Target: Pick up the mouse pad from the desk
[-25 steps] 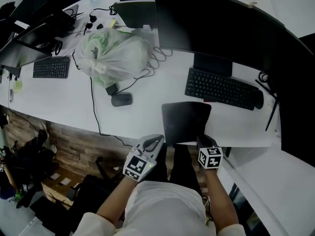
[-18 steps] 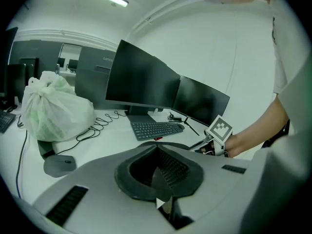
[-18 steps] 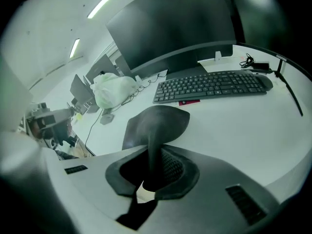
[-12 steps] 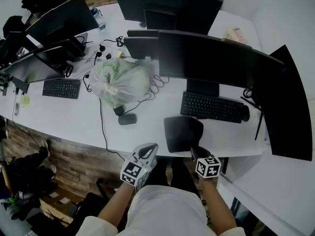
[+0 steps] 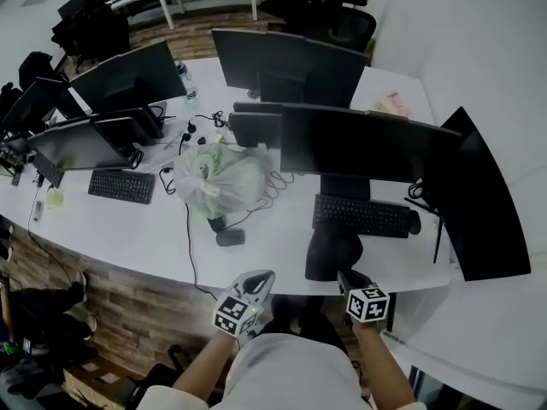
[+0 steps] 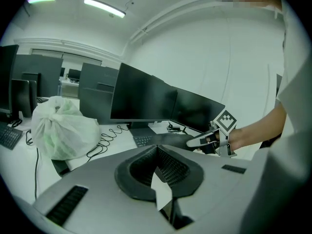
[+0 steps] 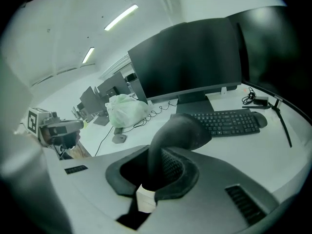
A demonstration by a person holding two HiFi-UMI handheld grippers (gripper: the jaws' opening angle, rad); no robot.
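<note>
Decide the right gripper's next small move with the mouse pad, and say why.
Probably raise it a little and draw it clear of the desk: the right gripper is shut on one edge of the mouse pad, which curls limply over toward the keyboard.

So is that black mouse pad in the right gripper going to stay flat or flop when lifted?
Probably floppy: the mouse pad curls over above the right gripper, whose jaws pinch one edge. It seems light, since that single-edge pinch holds it up. It may sag or swing more if moved fast.
</note>
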